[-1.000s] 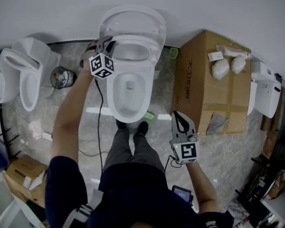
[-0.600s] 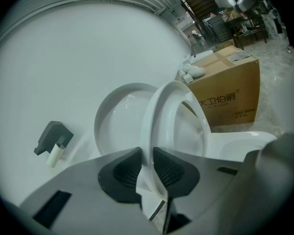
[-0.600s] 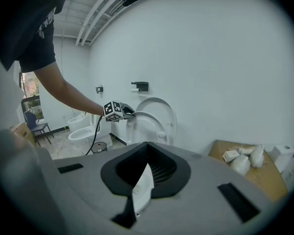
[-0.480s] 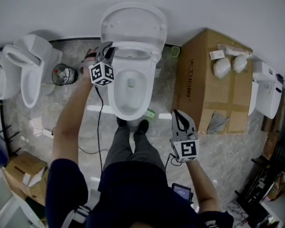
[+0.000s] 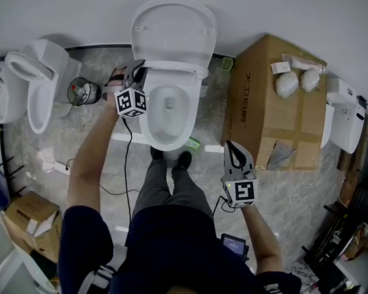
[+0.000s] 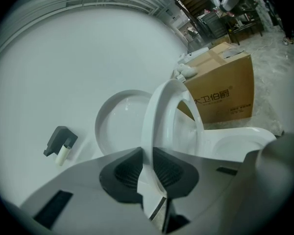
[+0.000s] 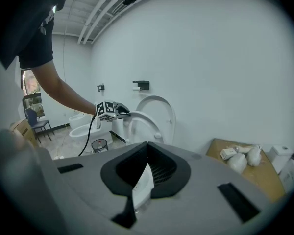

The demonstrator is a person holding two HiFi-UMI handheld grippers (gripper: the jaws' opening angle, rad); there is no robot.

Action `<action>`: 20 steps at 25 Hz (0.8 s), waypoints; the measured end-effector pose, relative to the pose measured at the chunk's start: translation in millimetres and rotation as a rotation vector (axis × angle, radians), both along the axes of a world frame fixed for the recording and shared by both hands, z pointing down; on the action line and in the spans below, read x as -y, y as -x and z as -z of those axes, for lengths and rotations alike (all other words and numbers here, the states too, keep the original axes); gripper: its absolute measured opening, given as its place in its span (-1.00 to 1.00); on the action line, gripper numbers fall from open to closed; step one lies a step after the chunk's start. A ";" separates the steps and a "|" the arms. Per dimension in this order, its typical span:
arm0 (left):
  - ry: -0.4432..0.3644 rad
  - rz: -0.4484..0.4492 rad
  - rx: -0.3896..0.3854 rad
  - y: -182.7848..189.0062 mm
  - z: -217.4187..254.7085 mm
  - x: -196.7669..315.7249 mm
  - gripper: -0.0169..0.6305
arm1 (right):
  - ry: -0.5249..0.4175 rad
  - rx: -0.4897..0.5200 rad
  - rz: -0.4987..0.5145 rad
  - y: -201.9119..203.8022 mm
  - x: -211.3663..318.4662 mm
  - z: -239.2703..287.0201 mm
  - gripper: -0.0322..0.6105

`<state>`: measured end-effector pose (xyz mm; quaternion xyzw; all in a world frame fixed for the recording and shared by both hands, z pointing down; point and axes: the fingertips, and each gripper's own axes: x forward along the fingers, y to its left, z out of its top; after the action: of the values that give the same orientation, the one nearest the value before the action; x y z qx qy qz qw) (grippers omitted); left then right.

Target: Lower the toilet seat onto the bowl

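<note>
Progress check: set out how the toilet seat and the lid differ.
The toilet seat is an open ring; the lid is a solid disc. The seat tilts partway toward the bowl, in the left gripper, whose jaws have just been closing; the lid stands upright, untouched. Both are white.

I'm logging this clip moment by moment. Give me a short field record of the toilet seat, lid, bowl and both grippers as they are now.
toilet seat: partway down, tilted between lid and bowl, not yet on the bowl
lid: upright against the wall
bowl: uncovered
left gripper: clamped on the seat's rim; its jaws have just been closing with the rim between them
right gripper: jaws together, empty, held at the person's right, away from the toilet
cardboard box: on the floor to the right of the toilet
</note>
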<state>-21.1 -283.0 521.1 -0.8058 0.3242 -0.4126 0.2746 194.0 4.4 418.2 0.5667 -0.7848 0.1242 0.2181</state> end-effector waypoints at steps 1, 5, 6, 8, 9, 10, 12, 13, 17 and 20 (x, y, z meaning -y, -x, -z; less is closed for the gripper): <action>-0.004 -0.002 0.005 1.2 -0.3 -4.2 -0.71 | -0.002 -0.001 0.001 -0.1 -2.2 -0.5 -0.84; -0.008 -0.003 0.015 4.8 -1.2 -17.4 -0.71 | -0.013 0.002 0.001 2.2 -7.4 2.2 -0.84; -0.009 -0.003 0.017 5.3 -1.4 -20.3 -0.71 | -0.015 0.003 0.002 2.4 -8.7 2.8 -0.84; -0.012 -0.002 0.018 5.6 -2.4 -25.8 -0.71 | -0.015 0.003 0.005 2.1 -11.7 3.3 -0.84; -0.014 -0.002 0.018 5.4 -3.2 -28.5 -0.71 | -0.014 0.003 0.005 1.7 -13.4 3.4 -0.84; -0.017 -0.002 0.017 5.2 -4.0 -31.1 -0.71 | -0.015 0.003 0.004 1.2 -15.1 3.4 -0.84; -0.021 0.001 0.019 6.1 -5.5 -36.8 -0.71 | -0.016 0.002 0.002 0.7 -19.1 3.0 -0.84; -0.023 0.002 0.021 7.0 -6.4 -39.9 -0.71 | -0.016 0.002 0.001 0.7 -21.2 2.6 -0.84; -0.029 -0.002 0.026 9.1 -10.5 -51.2 -0.71 | -0.003 -0.009 -0.003 -0.3 -28.1 0.1 -0.84; -0.031 -0.005 0.027 11.3 -13.0 -58.8 -0.71 | 0.004 -0.012 -0.007 -0.2 -30.7 1.2 -0.84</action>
<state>-32.4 -224.3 534.1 -0.7966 0.3246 -0.4178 0.2924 194.2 35.1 417.0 0.5695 -0.7813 0.1233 0.2236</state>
